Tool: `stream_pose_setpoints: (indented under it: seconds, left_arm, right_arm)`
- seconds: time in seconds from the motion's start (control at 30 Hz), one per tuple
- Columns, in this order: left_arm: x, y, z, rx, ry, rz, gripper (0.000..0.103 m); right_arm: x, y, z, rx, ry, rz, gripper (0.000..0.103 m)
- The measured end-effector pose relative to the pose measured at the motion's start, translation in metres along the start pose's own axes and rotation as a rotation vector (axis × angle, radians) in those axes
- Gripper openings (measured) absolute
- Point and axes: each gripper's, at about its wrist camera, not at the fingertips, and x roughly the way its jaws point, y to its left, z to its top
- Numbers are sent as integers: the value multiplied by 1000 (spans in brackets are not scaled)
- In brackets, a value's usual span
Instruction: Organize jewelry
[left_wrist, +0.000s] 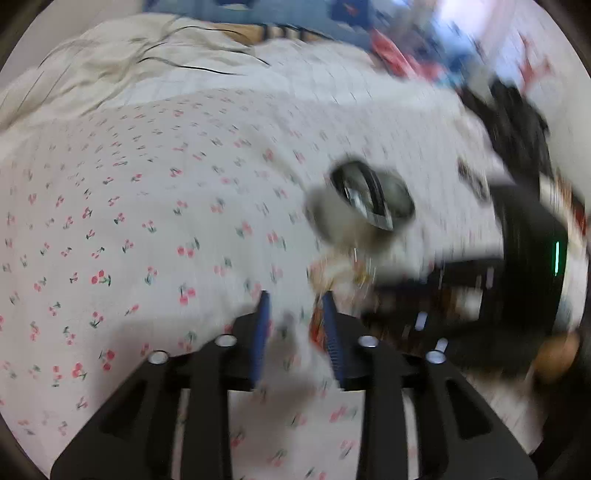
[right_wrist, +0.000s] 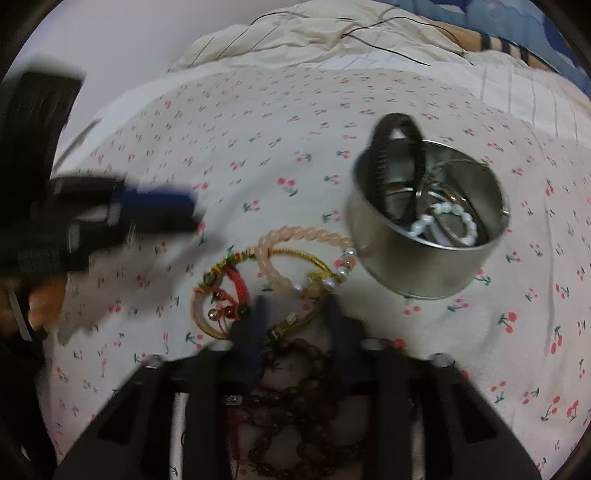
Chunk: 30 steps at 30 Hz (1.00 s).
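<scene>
The steel tin (right_wrist: 428, 221), at two o'clock on the bed (right_wrist: 258, 147), collects sorted pieces; loose bracelets (right_wrist: 280, 273) lie beside it. The right hand-held gripper (right_wrist: 295, 306) straddles a gold bangle (right_wrist: 291, 321), seemingly pinching it; the left hand-held gripper (left_wrist: 297, 306) is part-open, empty.

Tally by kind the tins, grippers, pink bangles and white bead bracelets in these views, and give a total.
tin: 1
grippers: 2 (left gripper, right gripper)
pink bangle: 1
white bead bracelet: 1, inside the tin
Total: 5
</scene>
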Motion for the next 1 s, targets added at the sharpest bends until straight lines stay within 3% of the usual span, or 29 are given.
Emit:
stream_pose_setpoints:
  seconds: [0.03,0.1,0.27,0.37,0.4,0.43,0.47,0.63,0.73,1.0]
  left_arm:
    - [4,3,6,-37,-6,-24,39]
    - [16,6,16,-88,4,-62,41]
    - [58,-4,13,-111,146,-27,45]
    - [62,-5,8,-133,155,-41,45]
    - [63,-7,8,-127,159,-45,43]
    - [63,-10,7,-111,165,-49,20]
    - [65,-16,5,-81,184,-65,7]
    - [52,-33,3,-18,151,-91,7]
    - [43,-31,7,-33,123,-106,7]
    - [36,-24,9,-38,109,-105,7]
  right_arm:
    - [-1,2,-2,-8,-7,-10,12]
    - [-6,1,-2,0,-21,-4,7]
    - [-24,4,-6,-3,-55,-11,4]
    - [-35,9,-8,-1,-74,1,4]
    - [-40,11,-9,-1,-80,5,4]
    - [-44,13,-10,0,-86,11,4]
    - [-51,15,-13,1,-94,17,4]
    - [-80,13,-24,35,-140,44,4]
    - [-100,1,-32,104,-195,118,4]
    - [-121,-40,-40,241,-245,126,4]
